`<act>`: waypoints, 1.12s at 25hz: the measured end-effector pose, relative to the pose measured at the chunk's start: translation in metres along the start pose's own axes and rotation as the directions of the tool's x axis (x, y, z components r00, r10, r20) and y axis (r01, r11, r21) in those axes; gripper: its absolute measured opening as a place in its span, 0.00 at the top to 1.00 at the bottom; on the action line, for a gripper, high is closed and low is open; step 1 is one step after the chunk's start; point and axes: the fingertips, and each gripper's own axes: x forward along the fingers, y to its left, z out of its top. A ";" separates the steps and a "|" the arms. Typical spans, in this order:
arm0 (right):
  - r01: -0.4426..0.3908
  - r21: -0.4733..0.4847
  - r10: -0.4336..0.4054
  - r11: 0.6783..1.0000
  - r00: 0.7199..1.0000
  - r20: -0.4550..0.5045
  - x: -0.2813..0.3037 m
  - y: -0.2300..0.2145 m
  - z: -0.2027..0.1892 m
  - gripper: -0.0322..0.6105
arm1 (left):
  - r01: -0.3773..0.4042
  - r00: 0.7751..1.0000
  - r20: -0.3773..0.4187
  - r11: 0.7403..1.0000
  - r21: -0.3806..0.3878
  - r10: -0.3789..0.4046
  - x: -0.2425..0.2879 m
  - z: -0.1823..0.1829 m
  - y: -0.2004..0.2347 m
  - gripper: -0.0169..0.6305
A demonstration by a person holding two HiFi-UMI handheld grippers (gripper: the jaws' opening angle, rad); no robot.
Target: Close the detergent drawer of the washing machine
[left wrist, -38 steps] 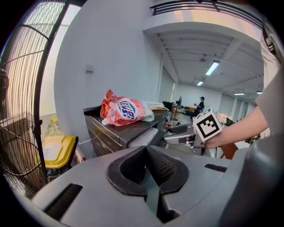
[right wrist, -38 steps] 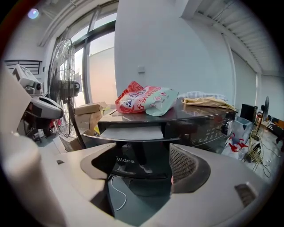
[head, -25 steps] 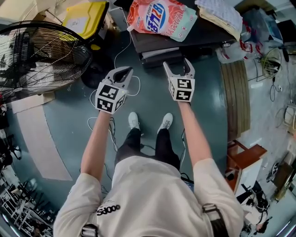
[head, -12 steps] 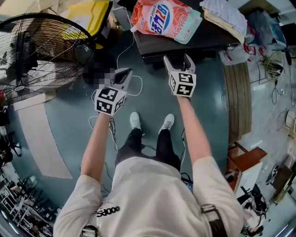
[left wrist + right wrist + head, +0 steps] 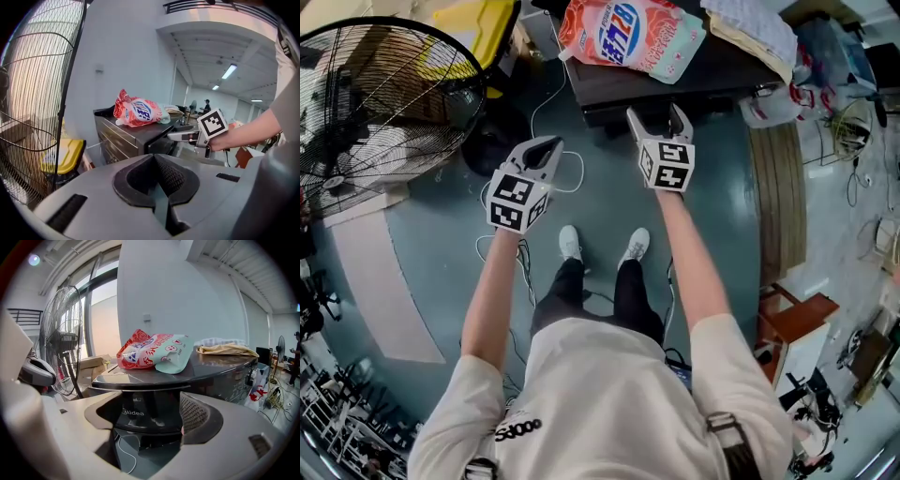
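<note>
Red-and-mint detergent bag (image 5: 628, 33), dark grey washing machine (image 5: 605, 89), yellow bin (image 5: 473, 33)

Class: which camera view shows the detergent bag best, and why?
The right gripper view: the detergent bag lies whole and close on the washing machine top. The head view crops its upper edge; the left gripper view shows it smaller, farther off.

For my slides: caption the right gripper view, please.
Open right gripper facing the washing machine, a detergent bag lying on top.
</note>
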 end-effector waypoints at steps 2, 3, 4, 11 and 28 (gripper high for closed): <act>0.000 0.000 0.000 1.000 1.000 0.001 0.001 0.000 0.001 0.43 | -0.003 1.000 0.000 1.000 -0.003 0.003 -0.001 -0.001 0.002 0.95; -0.001 0.000 0.001 1.000 1.000 0.001 0.001 0.000 0.001 0.43 | -0.004 1.000 -0.001 1.000 -0.003 0.004 -0.001 -0.002 0.002 0.95; -0.001 -0.001 0.001 1.000 1.000 0.002 0.001 0.000 0.002 0.43 | -0.005 1.000 -0.003 1.000 -0.004 0.005 -0.001 -0.003 0.002 0.95; -0.003 -0.002 0.003 1.000 1.000 0.003 0.003 0.000 0.001 0.43 | -0.001 1.000 -0.004 1.000 -0.004 0.001 0.000 -0.006 -0.001 0.95; -0.010 -0.003 0.010 1.000 1.000 0.010 0.004 0.000 0.004 0.43 | -0.002 1.000 -0.022 1.000 -0.010 0.001 -0.004 -0.016 -0.009 0.95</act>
